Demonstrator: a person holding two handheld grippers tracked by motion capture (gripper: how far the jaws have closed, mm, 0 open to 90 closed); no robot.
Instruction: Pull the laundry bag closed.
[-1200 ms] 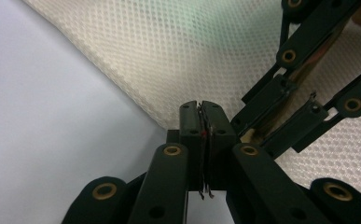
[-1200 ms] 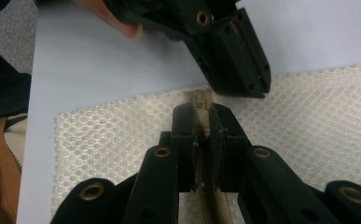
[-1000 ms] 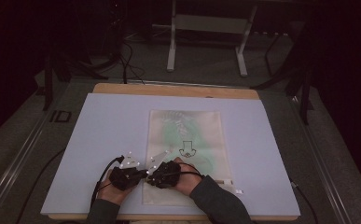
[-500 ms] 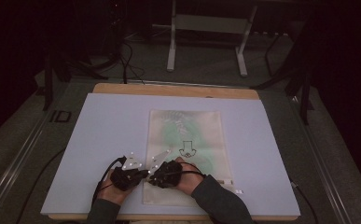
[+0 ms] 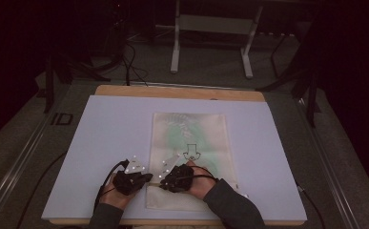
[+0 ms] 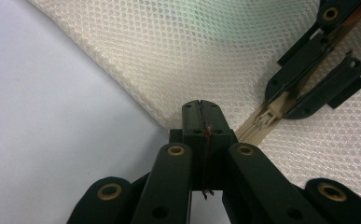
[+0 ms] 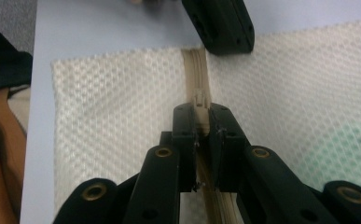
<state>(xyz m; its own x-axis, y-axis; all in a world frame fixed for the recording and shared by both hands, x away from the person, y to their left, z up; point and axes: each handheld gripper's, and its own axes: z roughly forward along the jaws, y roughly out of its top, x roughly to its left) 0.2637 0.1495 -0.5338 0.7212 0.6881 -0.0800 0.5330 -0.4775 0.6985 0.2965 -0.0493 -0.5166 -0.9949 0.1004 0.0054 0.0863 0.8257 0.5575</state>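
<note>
Table (image 5: 101, 124): mesh bag (image 5: 191, 129) (green contents).

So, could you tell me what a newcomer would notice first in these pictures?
A pale mesh bag lies flat in the middle of the white table. At its near end both claws work the zip: the left claw pinches the bag's edge, and the right claw is closed on the zip slider.

Counted on the white table (image 5: 101, 143): one mesh bag (image 5: 191, 138), with one zipper (image 7: 194, 70) and one slider (image 7: 199, 99); two grippers, left gripper (image 5: 146, 177) and right gripper (image 5: 163, 179), stood over the bag's near end
</note>
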